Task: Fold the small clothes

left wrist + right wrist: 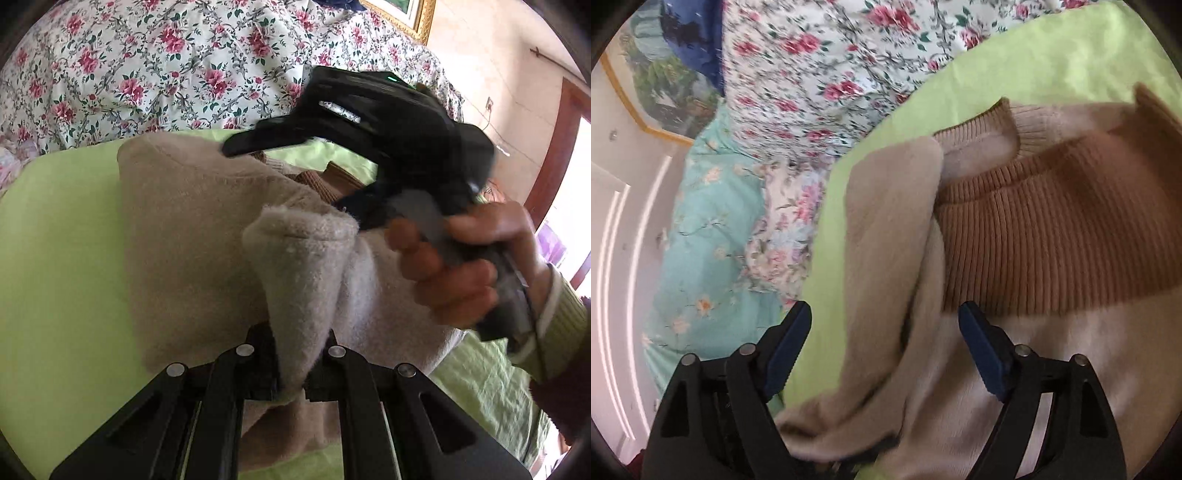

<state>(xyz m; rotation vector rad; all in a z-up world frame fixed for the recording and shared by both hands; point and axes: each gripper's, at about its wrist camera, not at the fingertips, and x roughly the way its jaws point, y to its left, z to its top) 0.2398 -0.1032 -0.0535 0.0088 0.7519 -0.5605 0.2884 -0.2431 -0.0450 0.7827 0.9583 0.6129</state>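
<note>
Both grippers are matte black, with angular linkage arms pinned by round silver rivets. The right gripper [884, 345] carries dark blue ridged pads [984, 354]. The person's hand [454, 266] emerges from a ribbed pale-green cuff [557, 328].

The left gripper [291, 373] is pinching a fold of the beige sweater [207, 236], jaws nearly together. The right gripper [886, 354] is hanging over it with jaws spread wide, a hand [454, 266] gripping its handle.
</note>
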